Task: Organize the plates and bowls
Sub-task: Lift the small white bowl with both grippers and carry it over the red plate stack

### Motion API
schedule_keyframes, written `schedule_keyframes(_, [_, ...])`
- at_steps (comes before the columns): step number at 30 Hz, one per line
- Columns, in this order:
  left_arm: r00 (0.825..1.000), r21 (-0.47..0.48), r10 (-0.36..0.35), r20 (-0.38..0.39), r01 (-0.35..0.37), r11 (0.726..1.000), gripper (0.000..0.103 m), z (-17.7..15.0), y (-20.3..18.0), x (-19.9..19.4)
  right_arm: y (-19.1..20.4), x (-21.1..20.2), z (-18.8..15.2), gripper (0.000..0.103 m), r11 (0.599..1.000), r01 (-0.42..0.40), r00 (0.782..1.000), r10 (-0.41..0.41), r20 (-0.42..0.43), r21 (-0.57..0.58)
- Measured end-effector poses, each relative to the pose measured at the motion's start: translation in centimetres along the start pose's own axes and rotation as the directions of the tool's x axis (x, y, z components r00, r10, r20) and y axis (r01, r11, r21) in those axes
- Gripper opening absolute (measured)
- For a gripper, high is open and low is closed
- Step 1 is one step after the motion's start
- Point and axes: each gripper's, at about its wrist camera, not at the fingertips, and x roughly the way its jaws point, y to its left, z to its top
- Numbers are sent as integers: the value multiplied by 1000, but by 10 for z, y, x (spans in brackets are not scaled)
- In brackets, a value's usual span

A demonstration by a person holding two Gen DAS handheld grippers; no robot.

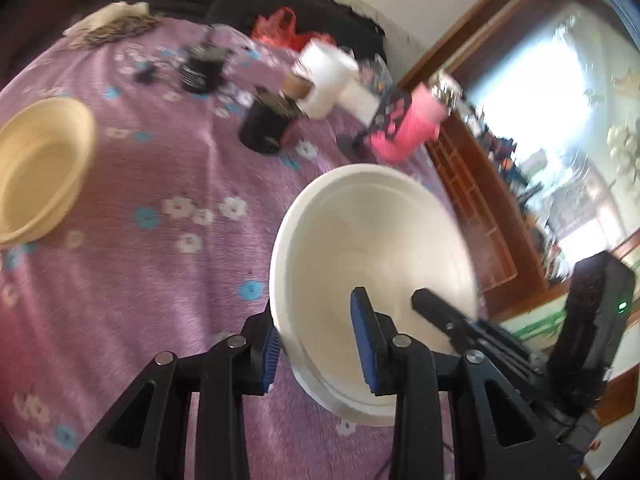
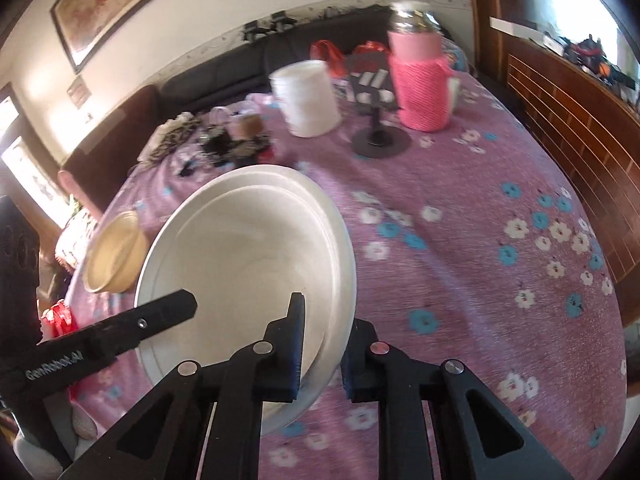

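Note:
A stack of white plates is held between both grippers, tilted above the purple flowered tablecloth. My left gripper is shut on the near left rim, one blue pad inside the dish and one outside. In the right wrist view, my right gripper is shut on the opposite rim of the same white plates. Each gripper shows in the other's view: the right gripper reaches in from the right, the left gripper from the left. A beige bowl sits on the cloth at the left, also seen as the beige bowl beyond the plates.
At the far end of the table stand a pink knitted flask, a white tub, a black stand, a black cup and small clutter. A wooden rail borders the right side; a dark sofa lies behind.

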Motion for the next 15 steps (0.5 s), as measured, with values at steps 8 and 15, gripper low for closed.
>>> schedule_keyframes(8, [992,-144,-47,119,64,988,32,-18,48,-72,65,-19,-6,16,994,-66,997,68,25,-86])
schedule_keyframes(15, [960,-178,-2,279,54,983,32,-39,76,-142,126,-31,-13,16,979,-137,989,143,32,-150])
